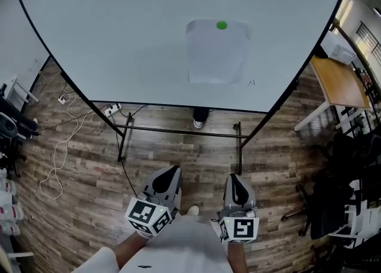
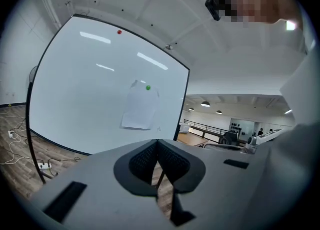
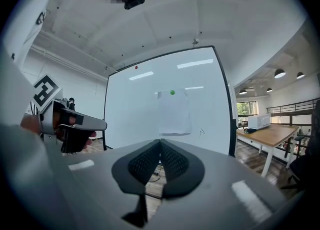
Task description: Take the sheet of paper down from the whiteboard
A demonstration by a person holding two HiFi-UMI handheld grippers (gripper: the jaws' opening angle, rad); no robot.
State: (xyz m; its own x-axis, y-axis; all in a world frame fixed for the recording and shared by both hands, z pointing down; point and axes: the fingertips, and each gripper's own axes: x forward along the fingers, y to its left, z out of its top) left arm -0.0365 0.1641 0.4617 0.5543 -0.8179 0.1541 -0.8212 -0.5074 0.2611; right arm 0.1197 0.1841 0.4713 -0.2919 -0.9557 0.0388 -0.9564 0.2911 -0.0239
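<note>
A white sheet of paper (image 1: 215,52) hangs on the whiteboard (image 1: 119,40), pinned at its top by a green magnet (image 1: 221,25). The left gripper view shows the paper (image 2: 140,110) and magnet (image 2: 148,87) well ahead; the right gripper view shows the paper (image 3: 174,112) and magnet (image 3: 172,92) too. My left gripper (image 1: 169,176) and right gripper (image 1: 236,182) are held low, side by side, well short of the board. Both are shut with nothing between their jaws. In its own view the left gripper (image 2: 157,146) has its pads together; so does the right gripper (image 3: 160,145).
The whiteboard stands on a black frame (image 1: 178,130) over a wood floor. A power strip (image 1: 112,110) and white cables (image 1: 59,153) lie at the left. A wooden table (image 1: 336,81) stands at the right, black chairs (image 1: 339,194) nearer. Someone's shoe (image 1: 199,123) shows under the board.
</note>
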